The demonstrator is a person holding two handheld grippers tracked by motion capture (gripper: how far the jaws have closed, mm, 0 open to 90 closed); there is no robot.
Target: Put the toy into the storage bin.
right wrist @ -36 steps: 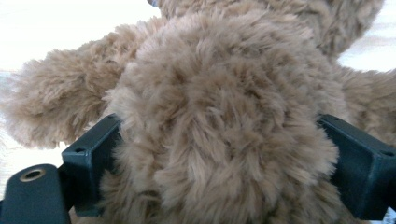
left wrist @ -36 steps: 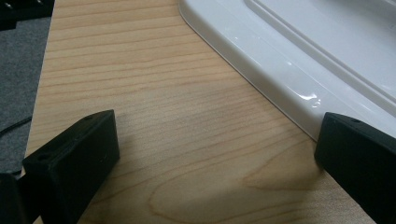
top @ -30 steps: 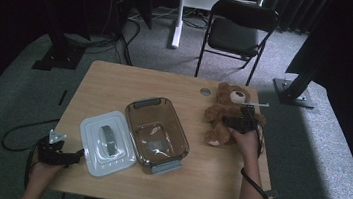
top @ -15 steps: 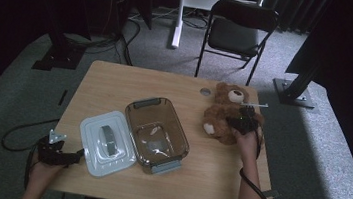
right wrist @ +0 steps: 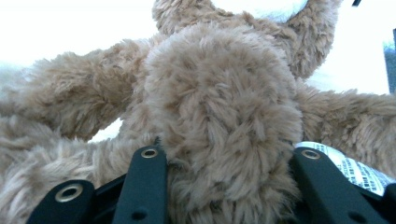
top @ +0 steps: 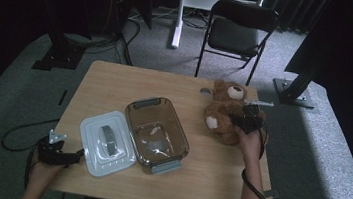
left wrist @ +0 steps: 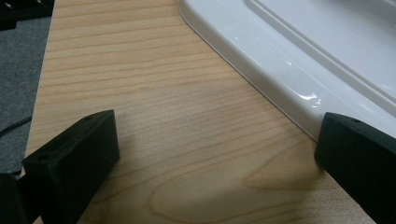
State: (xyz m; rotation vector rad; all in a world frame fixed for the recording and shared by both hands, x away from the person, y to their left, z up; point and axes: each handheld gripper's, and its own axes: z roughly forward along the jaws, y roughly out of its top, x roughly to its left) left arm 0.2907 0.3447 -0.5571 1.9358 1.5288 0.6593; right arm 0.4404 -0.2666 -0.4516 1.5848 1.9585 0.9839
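Compared with a second ago: teddy bear point(top: 226, 110) lifted a little off the wooden table point(top: 115, 85) at the far right corner, body pulled toward the right gripper point(top: 246, 121), whose jaws have just been closing and now press into the plush belly from both sides, seen close in the right gripper view point(right wrist: 224, 154) with a white sewn-in label point(right wrist: 345, 163) just beside one jaw. Elsewhere unchanged: clear brown container point(top: 156, 133) at mid-table, open side up, grey latches at its near and far ends; white lid point(top: 107, 143) flat just left of it, touching or nearly touching its rim; left gripper point(top: 60, 154) resting at the near left table edge, jaws wide apart on bare wood, one jaw tip just beside the lid's rim in the left gripper view point(left wrist: 299, 88), nothing between them. Between bear and container, bare tabletop with nothing in the way; small round grey fitting point(top: 205, 90) in the table just left of the bear's head. Beyond the table, black folding chair point(top: 240, 34) on grey carpet. Bear's long axis roughly away from the person, head at the far end, face up, pale-soled foot point(top: 211, 122) toward the container.
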